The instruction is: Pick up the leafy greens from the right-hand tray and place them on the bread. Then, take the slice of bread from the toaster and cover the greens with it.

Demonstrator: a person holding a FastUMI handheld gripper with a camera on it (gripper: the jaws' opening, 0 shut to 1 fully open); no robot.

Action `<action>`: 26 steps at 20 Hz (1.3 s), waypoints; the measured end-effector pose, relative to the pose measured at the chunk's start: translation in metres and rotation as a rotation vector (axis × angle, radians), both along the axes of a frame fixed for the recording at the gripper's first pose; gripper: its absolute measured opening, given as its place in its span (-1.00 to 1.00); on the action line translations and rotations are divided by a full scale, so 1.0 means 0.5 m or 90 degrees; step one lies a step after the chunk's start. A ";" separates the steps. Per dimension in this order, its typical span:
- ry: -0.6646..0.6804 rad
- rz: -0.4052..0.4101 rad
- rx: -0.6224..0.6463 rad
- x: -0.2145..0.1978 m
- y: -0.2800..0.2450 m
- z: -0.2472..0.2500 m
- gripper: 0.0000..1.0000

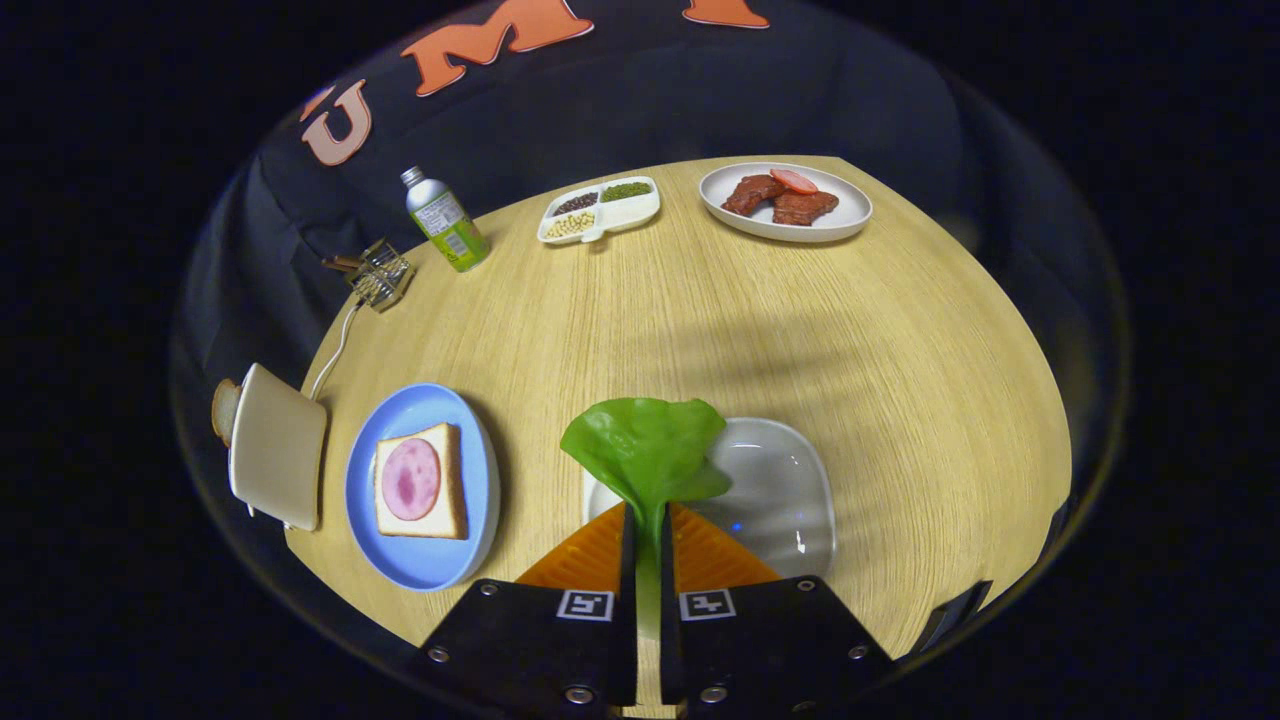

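Gripper (647,520) is clamped on the leafy green (648,445) — both orange fingers (590,555) pinch its pale stem, with only a thin gap between them. The leaf fans out just ahead of the fingertips, broad side up, lifted above the white tray (790,495). That tray sits right behind and to the right of the leaf; its bare glossy bottom shows beside the leaf.

Left of the fingers: a blue plate (425,480) with a slice of bread (447,485) lying flat on it, and a round pink slice of ham (410,478) on top of the bread. The leaf is apart from the bread, not over it.

Further left, at the table's edge, a cream toaster (278,445) — a second bread slice (224,410) sticks out of its far side. A white cord (335,350) runs from the toaster toward a small wire rack (378,272).

Well beyond the fingers on the wooden table (800,330): a green and silver bottle (445,220) standing a bit tilted in the fisheye, a white divided dish (600,208) with dark, green and pale beans in separate compartments, and a white oval plate (785,200) with two brown meat pieces and a red slice on top of them.
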State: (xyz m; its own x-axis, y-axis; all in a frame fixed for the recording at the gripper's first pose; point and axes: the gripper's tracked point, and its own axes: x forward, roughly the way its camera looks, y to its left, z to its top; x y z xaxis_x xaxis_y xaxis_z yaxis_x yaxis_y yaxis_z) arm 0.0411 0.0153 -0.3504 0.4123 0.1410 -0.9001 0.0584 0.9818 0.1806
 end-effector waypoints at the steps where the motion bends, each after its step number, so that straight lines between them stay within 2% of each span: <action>1: -0.007 0.007 0.006 0.004 0.015 0.013 -0.81; 11: -0.045 0.097 0.043 0.025 0.175 0.103 -0.81; 18: -0.017 0.145 0.063 0.017 0.294 0.087 -0.81; 26: -0.003 0.161 0.066 0.033 0.364 0.083 -0.81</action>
State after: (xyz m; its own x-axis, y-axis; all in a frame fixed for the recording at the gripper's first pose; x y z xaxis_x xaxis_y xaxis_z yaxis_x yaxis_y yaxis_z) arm 0.0579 0.1971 -0.3090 0.3564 0.3307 -0.8739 -0.1869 0.9416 0.2801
